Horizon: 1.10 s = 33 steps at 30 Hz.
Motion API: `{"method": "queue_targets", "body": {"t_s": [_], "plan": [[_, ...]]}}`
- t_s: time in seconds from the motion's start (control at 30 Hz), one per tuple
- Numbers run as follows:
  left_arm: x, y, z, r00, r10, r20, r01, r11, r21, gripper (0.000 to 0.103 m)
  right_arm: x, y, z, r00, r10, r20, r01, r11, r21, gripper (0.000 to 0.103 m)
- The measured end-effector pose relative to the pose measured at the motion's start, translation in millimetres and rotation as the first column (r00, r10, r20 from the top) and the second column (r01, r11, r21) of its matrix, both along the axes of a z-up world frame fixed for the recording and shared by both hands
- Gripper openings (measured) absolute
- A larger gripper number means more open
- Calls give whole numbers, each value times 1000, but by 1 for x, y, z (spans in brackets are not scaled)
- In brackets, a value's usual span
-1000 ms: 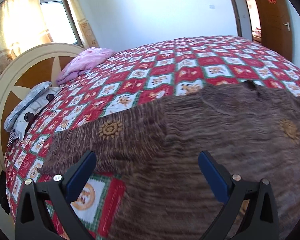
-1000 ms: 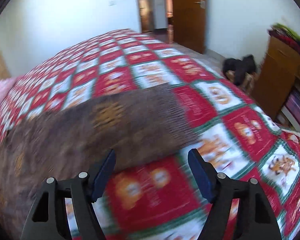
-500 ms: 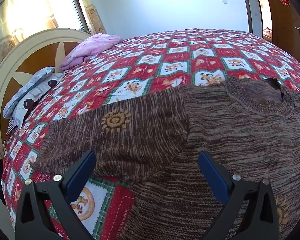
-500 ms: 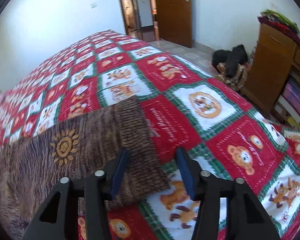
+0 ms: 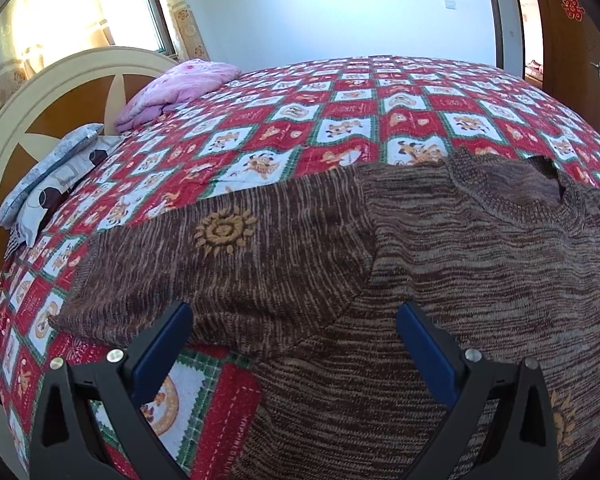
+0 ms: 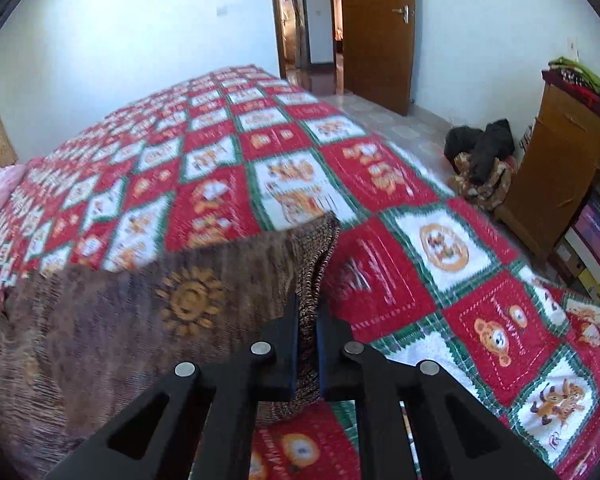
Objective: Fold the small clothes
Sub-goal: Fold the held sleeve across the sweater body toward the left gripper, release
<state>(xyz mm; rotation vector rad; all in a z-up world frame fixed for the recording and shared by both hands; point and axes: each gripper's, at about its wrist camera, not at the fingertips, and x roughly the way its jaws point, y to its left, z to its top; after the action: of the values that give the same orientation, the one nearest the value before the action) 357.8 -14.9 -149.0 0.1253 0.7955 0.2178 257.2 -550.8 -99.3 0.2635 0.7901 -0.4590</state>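
A brown knitted sweater (image 5: 440,264) with orange sun motifs lies spread on the red, white and green patterned quilt (image 5: 340,108). Its left sleeve (image 5: 220,268) stretches out towards the headboard, its neck hole at the far right. My left gripper (image 5: 292,332) hovers open over that sleeve's lower edge, nothing between its blue pads. In the right wrist view the sweater's other sleeve (image 6: 180,308) is lifted at its cuff (image 6: 316,260), and my right gripper (image 6: 308,316) is shut on that cuff, the knit pinched between the fingers.
A pink folded blanket (image 5: 180,88) and grey patterned pillows (image 5: 52,168) lie by the round wooden headboard (image 5: 44,108). Right of the bed stand a wooden cabinet (image 6: 556,168) and a dark pile of clothes (image 6: 480,160) on the floor. A brown door (image 6: 376,28) is open.
My right gripper closed from wide open onto the sleeve cuff and has started lifting it. The left gripper moved in over the left sleeve, then held still, open throughout.
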Motion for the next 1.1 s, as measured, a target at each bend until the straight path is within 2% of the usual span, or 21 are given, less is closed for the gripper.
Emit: {"method": "queue_targets", "body": {"t_s": [0.13,0.27,0.4,0.57,0.73,0.9,1.0,1.03,1.1], "plan": [[0,0,-1,1000,-7,3,7,1000,-11,103,6,29,28,997,52,52,-49,998,-49,6],[-2,3,-1,1000,-9,7,9,999,-33,103,14,70,57,984,145,100,-135,985,-103,6],[-2,5,-1,1000,-5,8,6,999,-47,103,24,123,82,955,265,135,-243,957,-160,6],[-3,6,-2,1000,-5,13,6,999,-52,103,38,186,91,909,393,138,-365,911,-192,6],[-3,10,-3,1000,0,10,1,998,-71,103,55,257,68,852,512,107,-490,853,-178,6],[-2,9,-6,1000,11,0,-11,998,-56,103,70,322,14,801,595,59,-588,802,-109,6],[-1,6,-8,1000,8,-3,-8,999,-36,103,78,344,-19,772,634,46,-632,773,-53,6],[-1,5,-8,1000,9,-3,-9,999,-33,103,79,347,-26,766,642,44,-641,767,-33,8],[-1,5,-8,1000,9,-4,-9,999,-31,103,83,344,-43,751,658,43,-660,750,52,17]]}}
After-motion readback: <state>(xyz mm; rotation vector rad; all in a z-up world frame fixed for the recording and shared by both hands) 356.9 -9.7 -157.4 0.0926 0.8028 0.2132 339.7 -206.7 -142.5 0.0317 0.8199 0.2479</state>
